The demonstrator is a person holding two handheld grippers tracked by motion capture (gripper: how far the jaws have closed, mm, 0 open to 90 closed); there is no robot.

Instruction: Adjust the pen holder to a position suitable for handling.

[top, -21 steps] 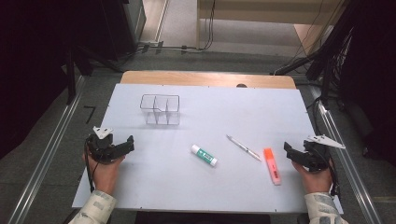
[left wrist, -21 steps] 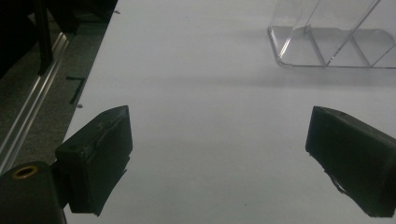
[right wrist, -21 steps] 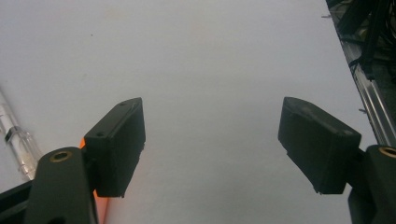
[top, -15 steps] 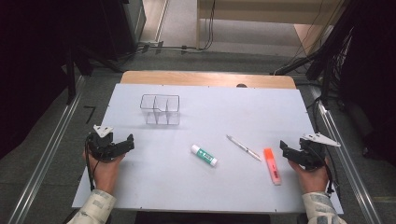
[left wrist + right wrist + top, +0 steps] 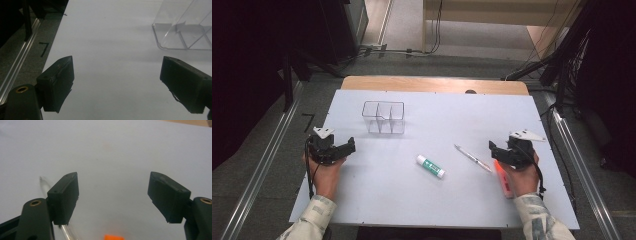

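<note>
White tabletop [image 5: 377,195] — clear organizer [image 5: 383,117] empty, orange marker [image 5: 503,182], pen [image 5: 473,158], glue stick [image 5: 430,166] unsorted — right gripper [image 5: 498,150] and left gripper [image 5: 343,149] spread wide, holding nothing.

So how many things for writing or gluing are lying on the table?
3. A glue stick lies in the middle, a clear pen to its right, and an orange marker partly under the right hand.

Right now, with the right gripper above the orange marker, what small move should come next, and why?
Probably lower the right gripper a little toward the orange marker and centre it between the jaws. The jaws stand wide open and hold nothing; in the right gripper view the marker's end shows just below the gap, while the clear pen lies beside the left jaw, so aim away from it.
</note>
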